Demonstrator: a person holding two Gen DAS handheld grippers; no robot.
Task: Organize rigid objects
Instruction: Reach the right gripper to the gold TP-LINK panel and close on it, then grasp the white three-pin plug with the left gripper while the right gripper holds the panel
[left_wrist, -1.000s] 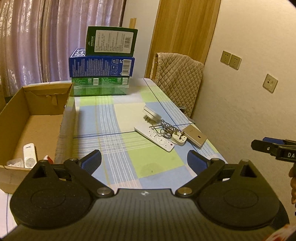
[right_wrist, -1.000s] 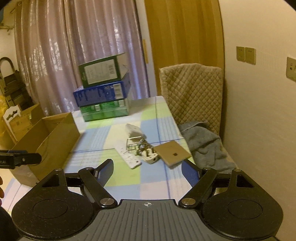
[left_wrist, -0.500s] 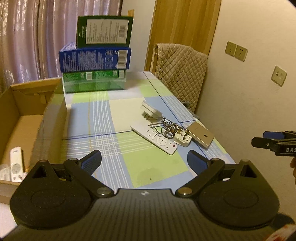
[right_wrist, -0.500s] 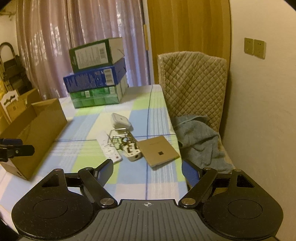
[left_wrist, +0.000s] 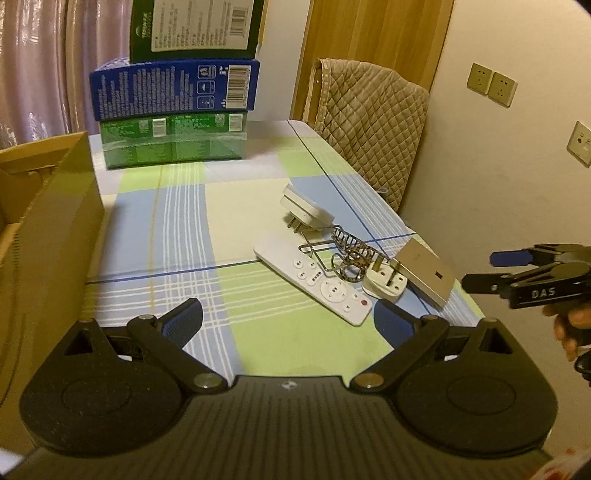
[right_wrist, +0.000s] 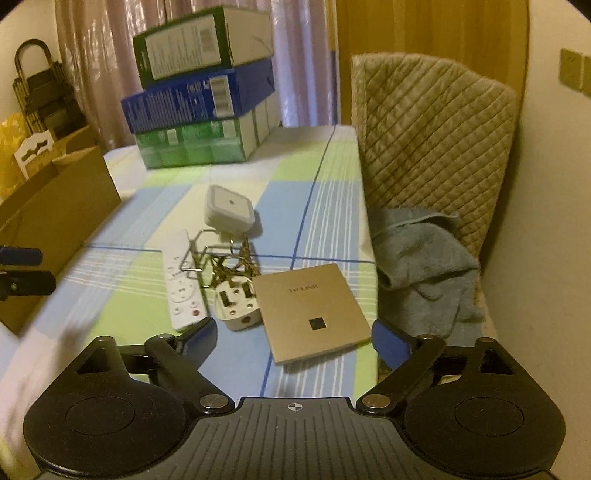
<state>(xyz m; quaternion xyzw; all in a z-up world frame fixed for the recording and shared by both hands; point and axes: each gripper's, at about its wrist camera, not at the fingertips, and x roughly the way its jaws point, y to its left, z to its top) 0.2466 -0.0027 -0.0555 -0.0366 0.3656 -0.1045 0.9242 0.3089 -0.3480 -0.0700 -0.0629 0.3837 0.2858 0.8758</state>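
A cluster of objects lies on the checked tablecloth: a white remote, a white square plug adapter, a wire rack, a white three-pin plug and a gold TP-LINK panel. My left gripper is open and empty, just short of the remote. My right gripper is open and empty, its fingers either side of the gold panel's near edge. The right gripper also shows at the right edge of the left wrist view.
An open cardboard box stands along the table's left side. Stacked green and blue cartons stand at the far end. A quilted chair with a grey towel stands at the right, by the wall.
Both grippers have moved forward and lower toward the cluster of objects. Both stay open and empty. The objects have not moved.
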